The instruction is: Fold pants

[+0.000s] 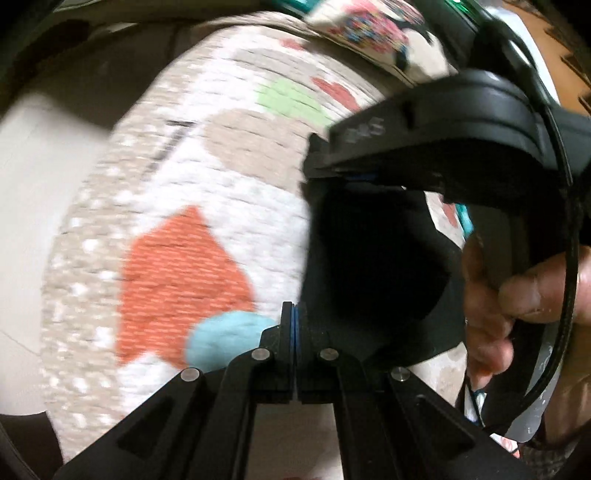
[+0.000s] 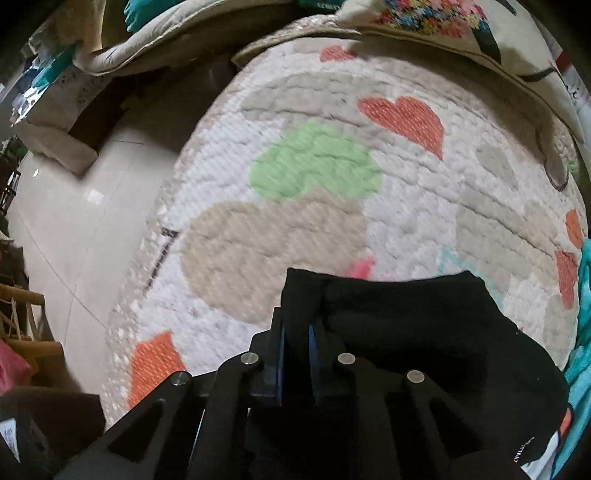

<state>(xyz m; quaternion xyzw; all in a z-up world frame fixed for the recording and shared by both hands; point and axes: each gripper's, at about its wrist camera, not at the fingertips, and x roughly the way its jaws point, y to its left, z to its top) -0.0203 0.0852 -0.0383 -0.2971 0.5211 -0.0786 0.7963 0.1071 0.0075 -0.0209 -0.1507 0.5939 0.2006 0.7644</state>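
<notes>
The black pants [image 2: 424, 332] lie bunched on the heart-patterned quilt [image 2: 314, 170], with one edge lifted. In the right wrist view my right gripper [image 2: 297, 326] is shut on a thick fold of the black cloth, which fills the gap between its blue pads [image 2: 282, 347]. In the left wrist view the pants [image 1: 369, 258] hang as a dark sheet between the two tools. My left gripper [image 1: 294, 317] is shut, and the cloth's taut left edge runs down into its tips. The right gripper [image 1: 321, 162] pinches the top of that sheet, with a hand [image 1: 517, 295] behind it.
Pale floor tiles [image 2: 74, 206] border the quilt on the left. A flower-patterned cushion [image 2: 436, 22] lies along the quilt's far edge, and teal cloth [image 2: 583, 295] lies at its right. A beige padded piece [image 2: 55, 122] stands at the upper left.
</notes>
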